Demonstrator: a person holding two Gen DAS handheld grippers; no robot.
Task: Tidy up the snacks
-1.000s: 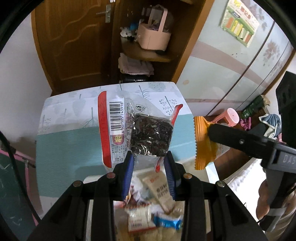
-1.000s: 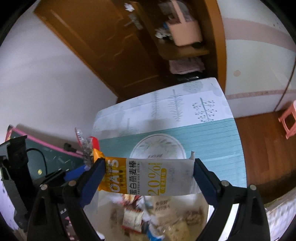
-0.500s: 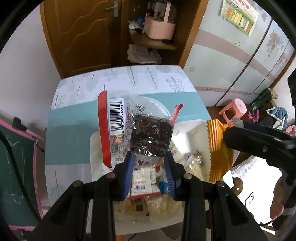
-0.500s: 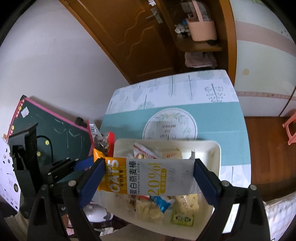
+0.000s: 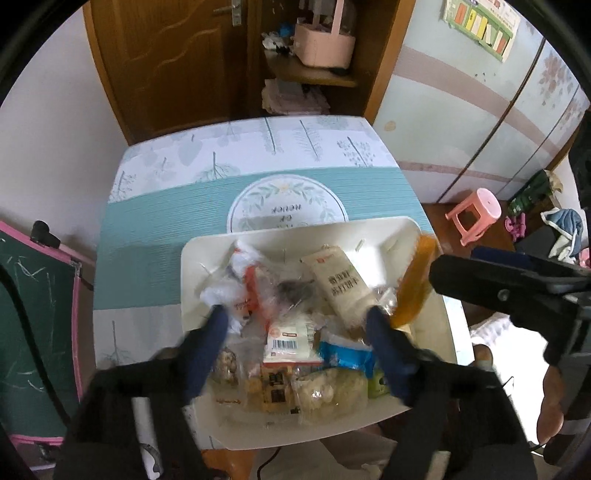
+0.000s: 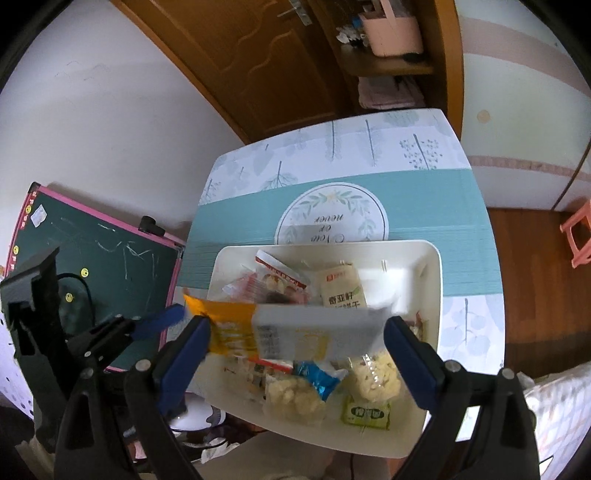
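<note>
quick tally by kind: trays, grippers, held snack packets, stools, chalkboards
white rectangular plastic tray: 1
black two-finger grippers with blue pads: 2 (left gripper, right gripper)
orange and white oat bar packet held in the right gripper: 1
pink plastic stool: 1
green chalkboard with pink frame: 1
total: 6

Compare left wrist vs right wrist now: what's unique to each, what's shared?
Left wrist only: wall poster, the person's right hand, the left gripper spread open over the tray. Right wrist only: the oat bar packet seen broad face on, clamped in the right gripper. Both: the snack-filled tray, teal table mat, chalkboard, pink stool.
</note>
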